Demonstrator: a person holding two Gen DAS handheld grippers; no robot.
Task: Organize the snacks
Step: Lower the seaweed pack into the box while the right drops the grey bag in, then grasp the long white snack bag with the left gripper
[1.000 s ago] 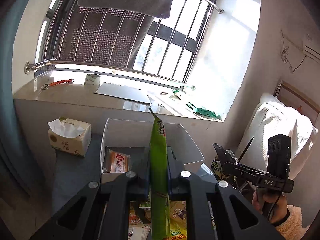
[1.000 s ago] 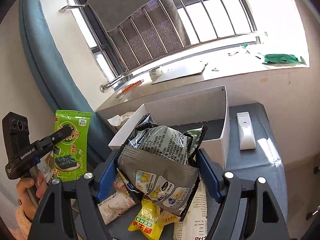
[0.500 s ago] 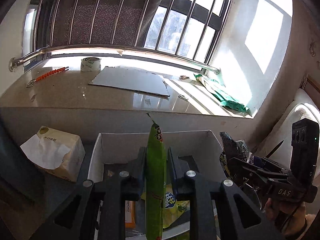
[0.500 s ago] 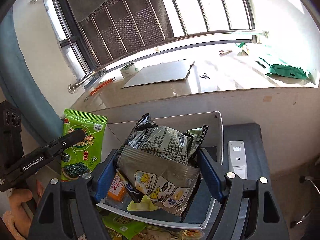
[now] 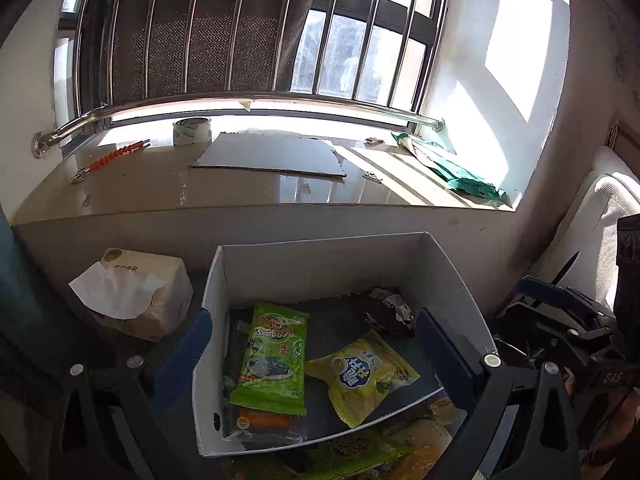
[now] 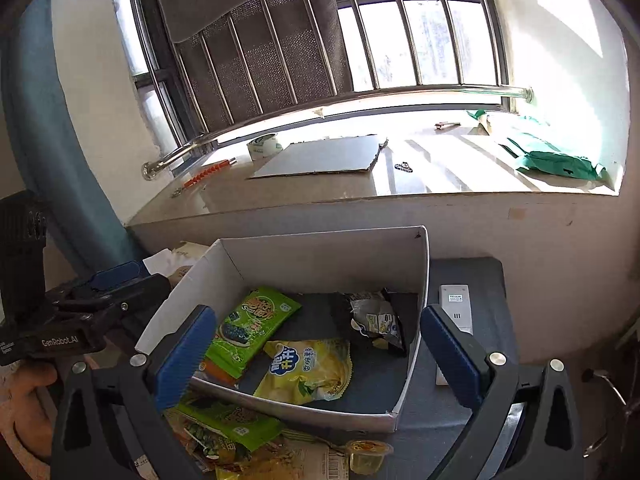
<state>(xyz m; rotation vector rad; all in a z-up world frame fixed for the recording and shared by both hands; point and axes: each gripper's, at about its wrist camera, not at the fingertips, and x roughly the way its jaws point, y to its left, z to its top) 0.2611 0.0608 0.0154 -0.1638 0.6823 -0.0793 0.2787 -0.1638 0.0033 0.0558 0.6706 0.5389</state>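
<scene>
Snacks: green packet (image 5: 272,360), yellow packet (image 5: 362,376) and dark packet (image 5: 386,312) lie flat in the white box (image 5: 320,264), centre of frame. More packets (image 6: 228,428) lie below the box's near wall. Left gripper (image 5: 316,344): wide, holding nothing. Right gripper (image 6: 316,344): wide, holding nothing. Tissue pack (image 5: 136,296), left of box.

White cardboard box (image 5: 320,264) sits open-topped on the dark table, with three snacks lying flat inside. Green seaweed packet (image 5: 272,360) at about 9 o'clock, overlapping an orange-labelled pack underneath. Yellow chip bag (image 5: 360,376) at 5 o'clock, a bit crumpled. Dark crinkled bag (image 5: 388,312) up at 1 o'clock. More loose packets (image 6: 232,432) lie piled just outside the near wall.
</scene>
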